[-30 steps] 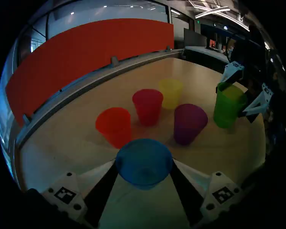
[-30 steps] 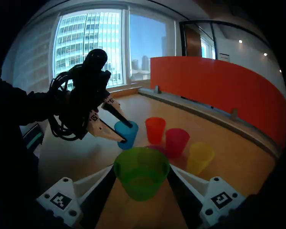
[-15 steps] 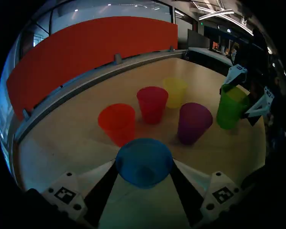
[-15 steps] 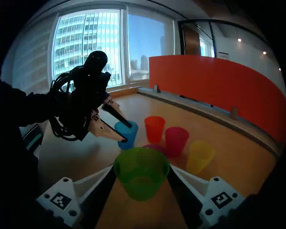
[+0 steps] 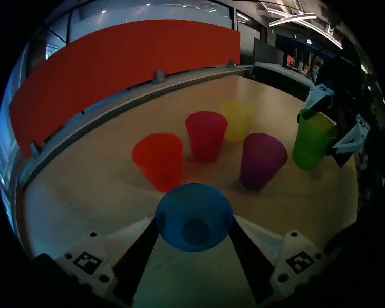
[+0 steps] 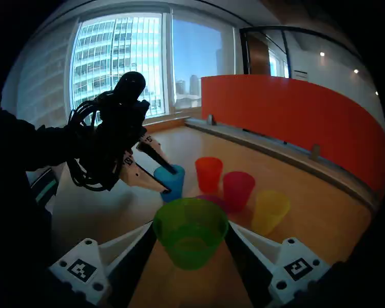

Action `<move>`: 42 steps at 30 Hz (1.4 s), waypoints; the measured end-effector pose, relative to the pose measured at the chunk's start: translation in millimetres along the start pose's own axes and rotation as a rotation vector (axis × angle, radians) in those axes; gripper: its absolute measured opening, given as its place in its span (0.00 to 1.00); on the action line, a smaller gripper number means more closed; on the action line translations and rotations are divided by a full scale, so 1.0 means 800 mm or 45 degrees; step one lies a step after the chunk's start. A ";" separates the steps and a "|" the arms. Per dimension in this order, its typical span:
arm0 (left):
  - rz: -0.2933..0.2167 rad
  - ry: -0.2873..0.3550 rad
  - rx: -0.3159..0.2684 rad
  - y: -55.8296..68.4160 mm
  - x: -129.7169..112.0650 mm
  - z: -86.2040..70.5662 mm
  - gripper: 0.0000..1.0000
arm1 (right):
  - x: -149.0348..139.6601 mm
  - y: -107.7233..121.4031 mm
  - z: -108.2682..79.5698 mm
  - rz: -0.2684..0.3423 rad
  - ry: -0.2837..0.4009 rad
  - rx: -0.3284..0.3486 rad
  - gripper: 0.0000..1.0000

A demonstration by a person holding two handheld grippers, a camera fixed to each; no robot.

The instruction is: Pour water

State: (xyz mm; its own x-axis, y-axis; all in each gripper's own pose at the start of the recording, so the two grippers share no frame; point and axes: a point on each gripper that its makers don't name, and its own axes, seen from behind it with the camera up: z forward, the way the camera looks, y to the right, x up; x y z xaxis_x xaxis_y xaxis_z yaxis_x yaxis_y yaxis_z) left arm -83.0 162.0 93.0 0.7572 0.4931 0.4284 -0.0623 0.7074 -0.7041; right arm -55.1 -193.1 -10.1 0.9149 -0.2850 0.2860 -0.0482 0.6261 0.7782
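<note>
The left gripper [image 5: 194,228] was seen closed on the blue cup [image 5: 194,205], both fingers [image 5: 121,241] pressed to its sides. The cup's mouth was tipped toward the camera and its bottom was laid open to view. The right gripper [image 6: 190,232] was clamped likewise on the green cup [image 6: 190,251], which was held upright. Whether water lay in either cup could not be told.

In the right gripper view, the left gripper was caught farther off, held by a hand [image 6: 97,146] in a dark sleeve and hung with looped cables [image 6: 79,172]. The blue cup was carried just beside the orange cup [image 5: 159,159]. In the left gripper view, the green cup was picked out at the far right, near the purple cup [image 5: 262,159].

The orange, red [image 5: 206,134], yellow [image 5: 237,119] and purple cups were found upright and grouped close on the wooden table [image 5: 84,200].

A long orange-red panel [image 5: 115,61] was set along the table's far edge. Tall windows [image 6: 120,56] were shown in the right gripper view, with high-rise towers and blue sky beyond. Strip lights [image 5: 290,18] were shown overhead in the left gripper view.
</note>
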 end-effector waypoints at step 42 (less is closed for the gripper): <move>-0.014 -0.050 0.090 0.003 -0.058 -0.069 0.89 | -0.054 -0.016 0.024 -0.010 -0.140 0.017 0.92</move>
State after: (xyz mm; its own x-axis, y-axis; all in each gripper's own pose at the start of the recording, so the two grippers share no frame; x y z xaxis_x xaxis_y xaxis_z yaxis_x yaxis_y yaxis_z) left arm -82.1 113.1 40.0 0.7321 0.5035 0.4587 -0.1008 0.7462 -0.6581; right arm -101.7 -202.8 -21.4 0.8656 -0.3682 0.3393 -0.0476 0.6141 0.7878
